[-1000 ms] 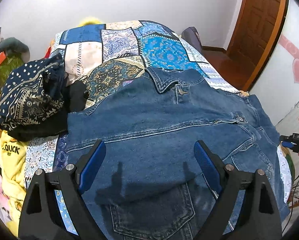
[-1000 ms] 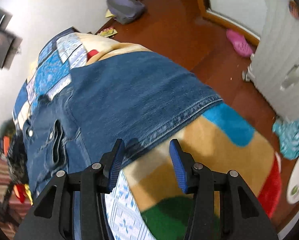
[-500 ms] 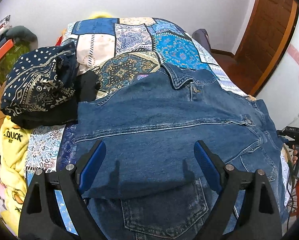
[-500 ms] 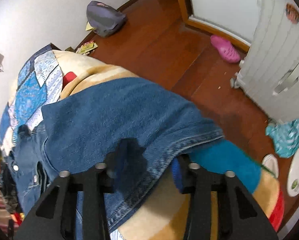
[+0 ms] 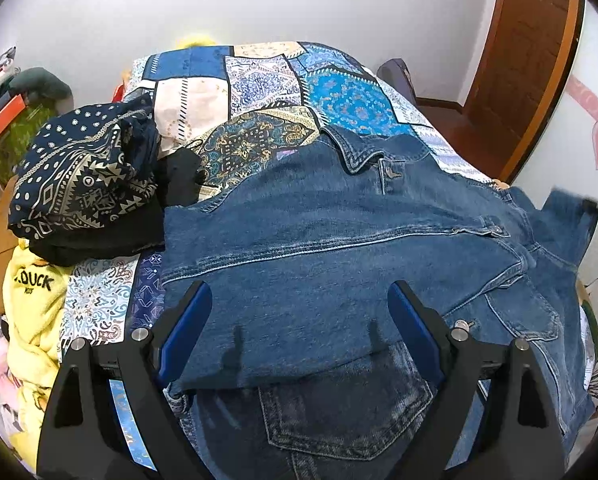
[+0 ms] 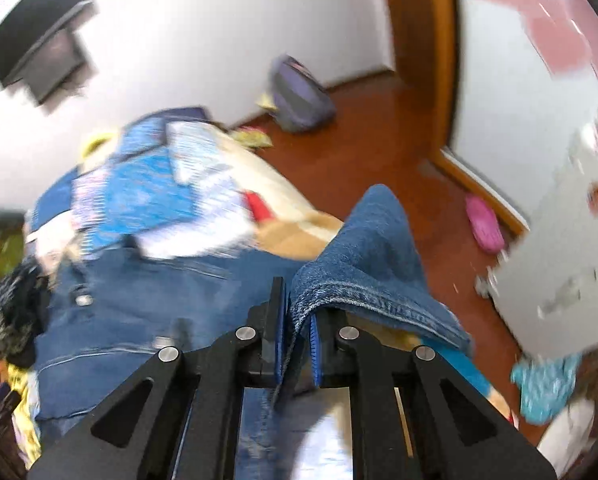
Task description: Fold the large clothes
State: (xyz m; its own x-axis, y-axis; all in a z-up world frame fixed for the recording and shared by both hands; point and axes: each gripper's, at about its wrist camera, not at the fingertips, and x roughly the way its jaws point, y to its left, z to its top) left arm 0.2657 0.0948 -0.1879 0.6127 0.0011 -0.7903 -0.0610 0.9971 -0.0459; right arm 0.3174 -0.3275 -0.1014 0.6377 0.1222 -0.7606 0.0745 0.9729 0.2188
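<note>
while spread across the bed, jacket: denim jacket (image 5: 319, 248) lies collar up toward the headboard end, covering most of the near patchwork bedspread (image 5: 267, 76), one sleeve end lifted off the side
sleeve: denim sleeve cuff (image 6: 363, 280) peaks up over the jaws in the right wrist view, hem stitching showing, rest draping back toward the jacket body
right gripper: right gripper (image 6: 295, 344) clenched on that cuff, fabric pinched between the blue pads, frame blurred
left gripper: left gripper (image 5: 299, 336) released, jaws wide, hanging over the jacket's lower back panel, nothing between the pads; contact with the cloth cannot be told
under jacket: jeans (image 5: 339, 420) with a back pocket showing beneath the jacket's near edge
beside: folded dark patterned cloth (image 5: 83, 172) on a black garment, just left of the jacket; yellow garment (image 5: 31, 308) at the bed's left edge
room: wooden door (image 5: 531, 52) and red-brown floor (image 6: 379, 140) beyond the bed
step: looks like sleeve fold-in, just started, cuff raised
next: likely carry the cuff across over the jacket's back and lay it flat; left could pin the body so it doesn't drag
risk: heavy denim may pull the whole jacket sideways
</note>
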